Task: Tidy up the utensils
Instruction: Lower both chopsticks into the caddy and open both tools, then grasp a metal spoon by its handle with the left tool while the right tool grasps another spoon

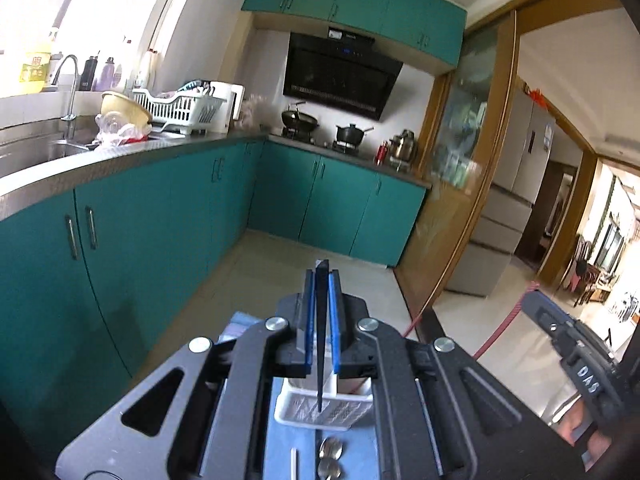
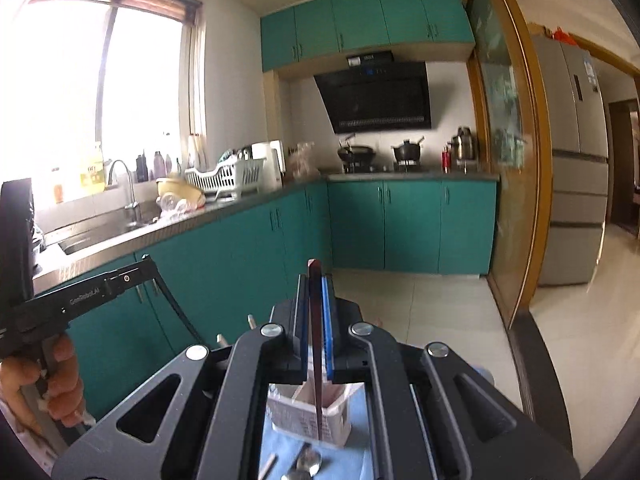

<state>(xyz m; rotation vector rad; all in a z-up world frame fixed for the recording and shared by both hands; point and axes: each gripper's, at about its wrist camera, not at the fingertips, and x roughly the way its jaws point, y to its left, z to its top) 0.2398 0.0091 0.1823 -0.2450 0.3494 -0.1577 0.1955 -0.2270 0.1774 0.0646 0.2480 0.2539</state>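
My left gripper (image 1: 322,276) is shut on a thin black chopstick (image 1: 320,384) that runs up between its blue pads. Held high, it looks out across the kitchen. Far below it, a white slotted utensil holder (image 1: 296,408) stands on a blue cloth (image 1: 280,452), with two metal spoons (image 1: 330,450) and a pale stick (image 1: 294,464) lying in front. My right gripper (image 2: 316,280) is shut on a dark red-brown chopstick (image 2: 318,400), also high above the holder (image 2: 340,420) and spoons (image 2: 308,460). A hand (image 2: 52,384) grips the left tool's handle.
Teal cabinets (image 1: 152,216) run under a steel counter with a sink (image 1: 60,148), tap and white dish rack (image 1: 176,106). Pots sit on the stove (image 1: 320,136) below a black hood. A wooden sliding door frame (image 1: 480,184) and a grey fridge (image 2: 576,184) stand at the right.
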